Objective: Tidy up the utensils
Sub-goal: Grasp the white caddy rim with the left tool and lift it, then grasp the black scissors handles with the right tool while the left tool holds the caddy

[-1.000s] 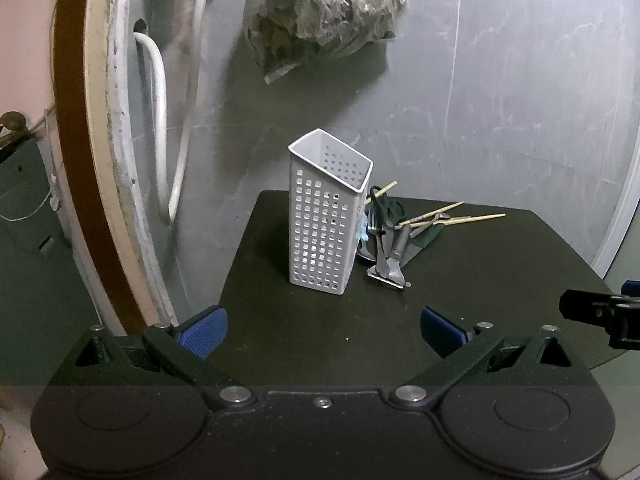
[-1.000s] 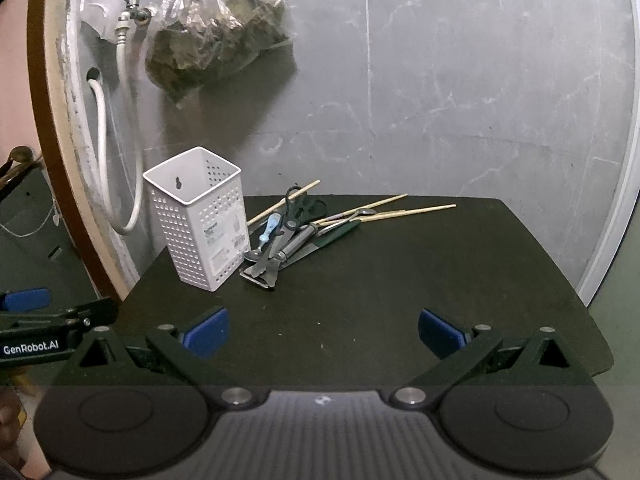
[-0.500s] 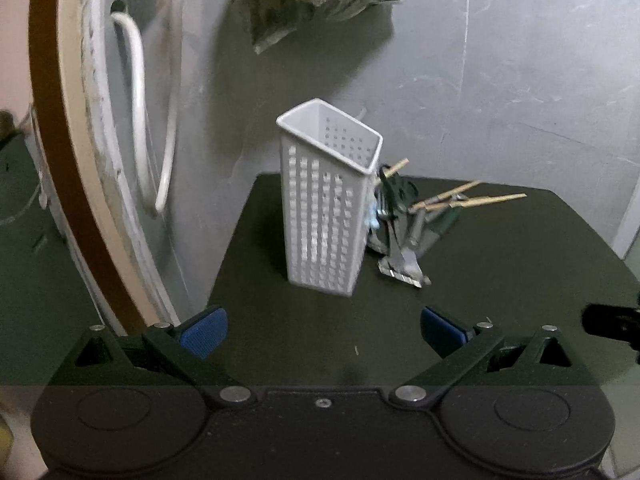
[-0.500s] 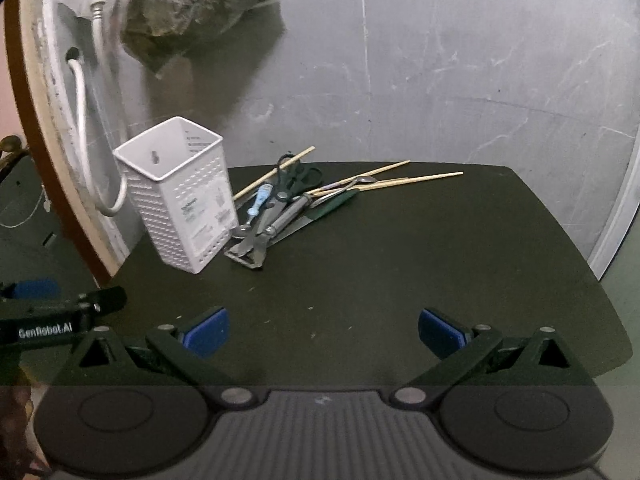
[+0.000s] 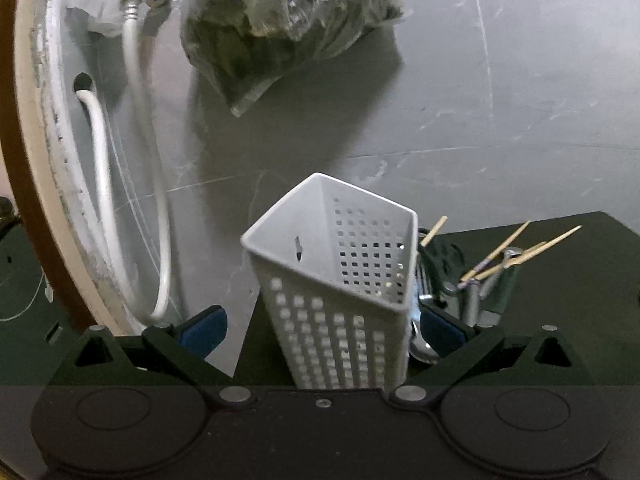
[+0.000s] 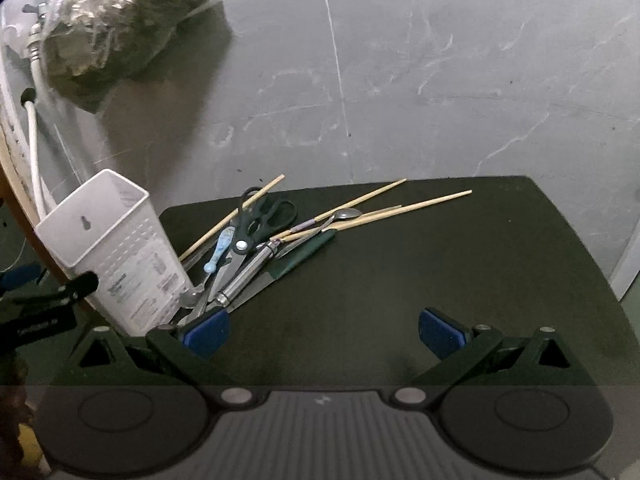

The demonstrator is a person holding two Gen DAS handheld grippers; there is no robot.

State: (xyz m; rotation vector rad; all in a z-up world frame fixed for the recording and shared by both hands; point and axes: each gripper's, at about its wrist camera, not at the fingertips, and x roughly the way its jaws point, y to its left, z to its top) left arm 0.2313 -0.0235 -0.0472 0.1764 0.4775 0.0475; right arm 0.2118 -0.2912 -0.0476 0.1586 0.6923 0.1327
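Left gripper now advanced around white holder, jaws wide, not yet clamped. Right gripper wide, empty, near utensil pile right of holder. Steadies holder for loading.

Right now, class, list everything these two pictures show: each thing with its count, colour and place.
Holder: one, white, perforated, table's left, empty inside.
Table: one, black, against the wall.
Chopsticks: several, tan, in the pile right of the holder.
Scissors: one, black handles, in the pile.
Spoon: one, silver, in the pile.
Peeler: one, steel handle, pile's front.
Knife: one, green handle, pile's right edge.
Bag: one, clear, dark contents, on the wall.
Hose: one, white, left wall.
Left gripper: jaws open around the holder.
Right gripper: jaws open, empty.
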